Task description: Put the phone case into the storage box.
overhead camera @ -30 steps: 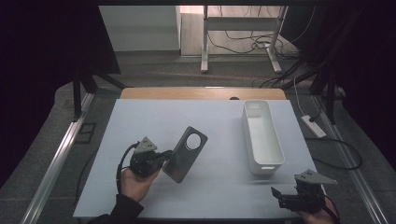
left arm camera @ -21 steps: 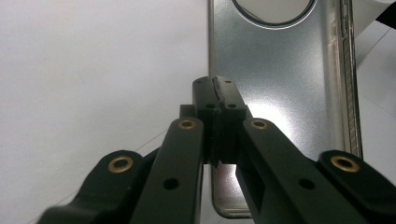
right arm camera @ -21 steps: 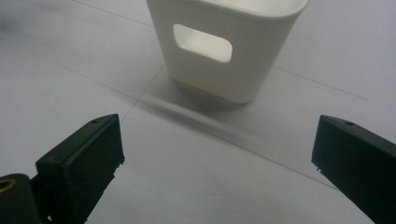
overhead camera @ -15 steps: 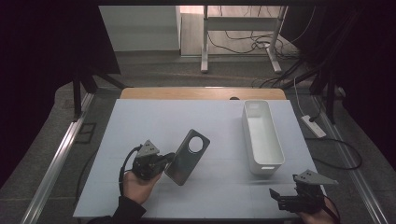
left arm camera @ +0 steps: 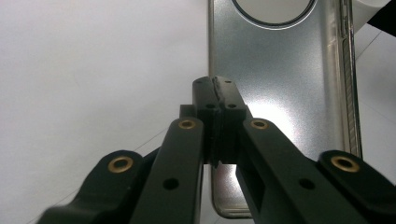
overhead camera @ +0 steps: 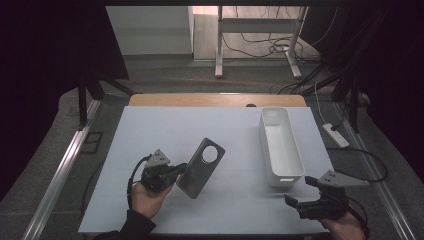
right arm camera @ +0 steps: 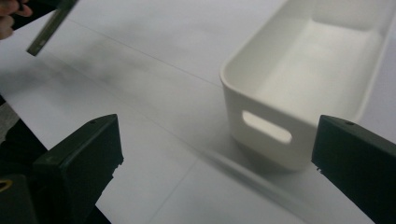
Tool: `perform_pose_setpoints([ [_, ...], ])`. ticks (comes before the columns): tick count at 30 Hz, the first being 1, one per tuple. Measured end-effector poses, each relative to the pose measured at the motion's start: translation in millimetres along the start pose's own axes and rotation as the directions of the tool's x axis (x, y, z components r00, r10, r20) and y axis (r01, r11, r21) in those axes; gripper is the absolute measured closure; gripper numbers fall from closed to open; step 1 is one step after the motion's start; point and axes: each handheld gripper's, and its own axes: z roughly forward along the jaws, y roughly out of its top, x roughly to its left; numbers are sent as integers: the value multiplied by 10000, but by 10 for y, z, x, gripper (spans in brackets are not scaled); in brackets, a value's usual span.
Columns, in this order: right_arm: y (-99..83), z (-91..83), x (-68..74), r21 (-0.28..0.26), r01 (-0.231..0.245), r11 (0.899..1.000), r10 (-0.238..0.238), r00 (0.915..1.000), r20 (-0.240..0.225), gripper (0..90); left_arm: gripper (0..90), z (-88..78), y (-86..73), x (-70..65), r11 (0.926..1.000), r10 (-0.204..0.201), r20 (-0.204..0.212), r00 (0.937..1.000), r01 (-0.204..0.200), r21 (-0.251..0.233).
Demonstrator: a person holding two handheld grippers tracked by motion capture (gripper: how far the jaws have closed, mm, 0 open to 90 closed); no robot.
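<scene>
Grey, glossy plastic sits pinched in the left claw (left arm camera: pixel 215 88), whose jaws are closed on the long edge of the phone case (overhead camera: pixel 201 167), probably so it can be carried. The case's long axis runs away from that claw, its round camera cutout at the far end. Well apart, the right claw (overhead camera: pixel 296 201) gapes wide, holding nothing, near the white bin (overhead camera: pixel 287 167) on the surface (overhead camera: pixel 165 130).

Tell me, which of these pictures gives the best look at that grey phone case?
The high view: it shows the whole phone case, round camera hole included, pinched at one edge by the left gripper. The left gripper view shows its back close up but cropped. The right gripper view catches one thin edge.
</scene>
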Motion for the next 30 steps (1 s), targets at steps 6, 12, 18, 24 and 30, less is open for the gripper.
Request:
perform_pose_setpoints([
  [6, 206, 115, 10, 84, 119, 9999, -113, 9977, -669, 0, 890, -2, 19, -14, 10000, 26, 40, 10000, -26, -54],
  [12, 315, 250, -1, 332, 209, 9992, -168, 9927, -1196, 0, 890, -5, 28, -27, 9999, 64, 35, 10000, -63, -84],
  [18, 423, 324, 31, 5, -288, 9996, 284, 9825, -1840, 0, 890, -2, 40, -52, 9999, 90, 41, 10000, -89, -134],
  [24, 521, 468, 72, 59, -466, 9989, 468, 9759, -2134, 0, 890, 24, 65, -93, 9998, 187, 179, 9997, -185, -119],
  [30, 611, 610, 135, 168, -400, 9991, 429, 9665, -2530, 0, 890, 43, 89, -124, 9996, 269, 280, 9992, -265, -122],
])
